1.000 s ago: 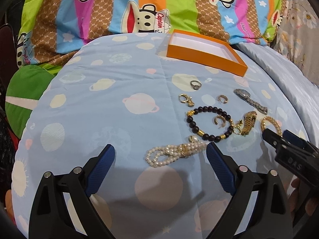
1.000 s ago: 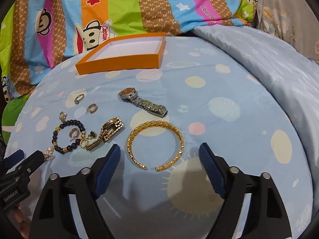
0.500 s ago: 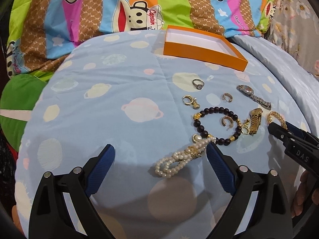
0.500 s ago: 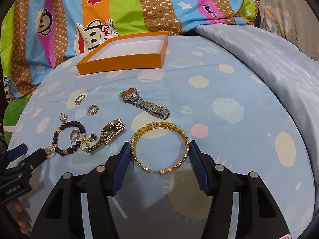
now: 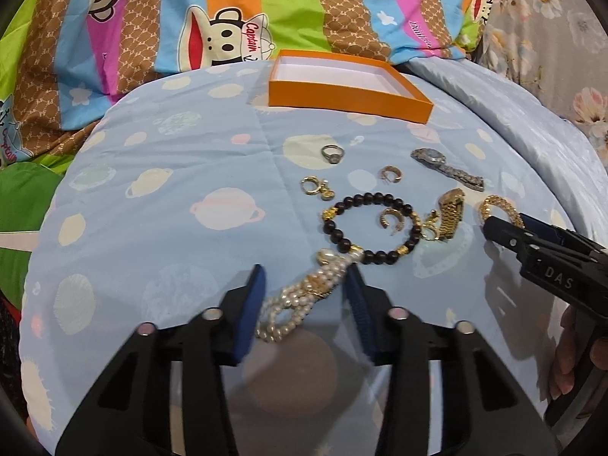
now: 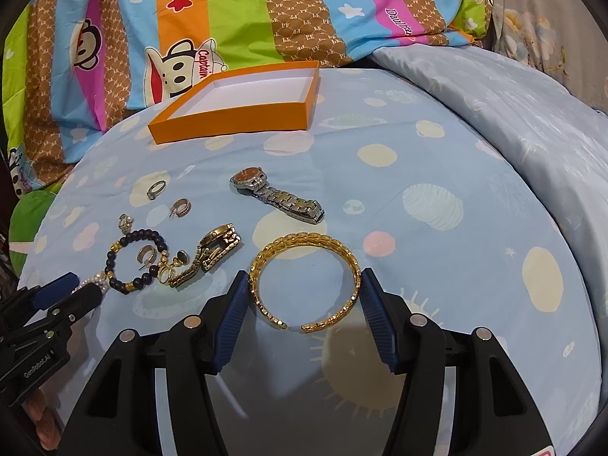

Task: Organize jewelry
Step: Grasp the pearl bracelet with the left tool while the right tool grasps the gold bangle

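Both grippers have narrowed and pushed forward since the earlier frames: left gripper (image 5: 307, 300) now brackets the pearl bracelet (image 5: 304, 296), right gripper (image 6: 304, 304) brackets the gold bangle (image 6: 304, 279). Left jaws partly closed, blue pads on either side of the pearl strands, right pad touching or nearly so, left pad with a small gap; not clamped. Right jaws partly closed, pads right against the outer sides of the bangle; whether they squeeze it, cannot tell. Both pieces lie on the blue planet-print sheet (image 5: 171, 190).

Behind it, a striped cartoon-monkey blanket (image 5: 228, 19). Orange box (image 5: 342, 79), white inside, nothing in it, sits at the far edge of the sheet, well apart from both grippers. Silver watch (image 6: 277, 195) lies between box and bangle. Gold watch (image 6: 212, 250) just left of the bangle. Black bead bracelet (image 5: 370, 228) touches the pearl bracelet's far end, a gold hoop earring (image 5: 391, 218) inside its ring. Further out: another hoop earring (image 5: 391, 174), a gold clasp earring (image 5: 315, 187), a silver ring (image 5: 332, 152).
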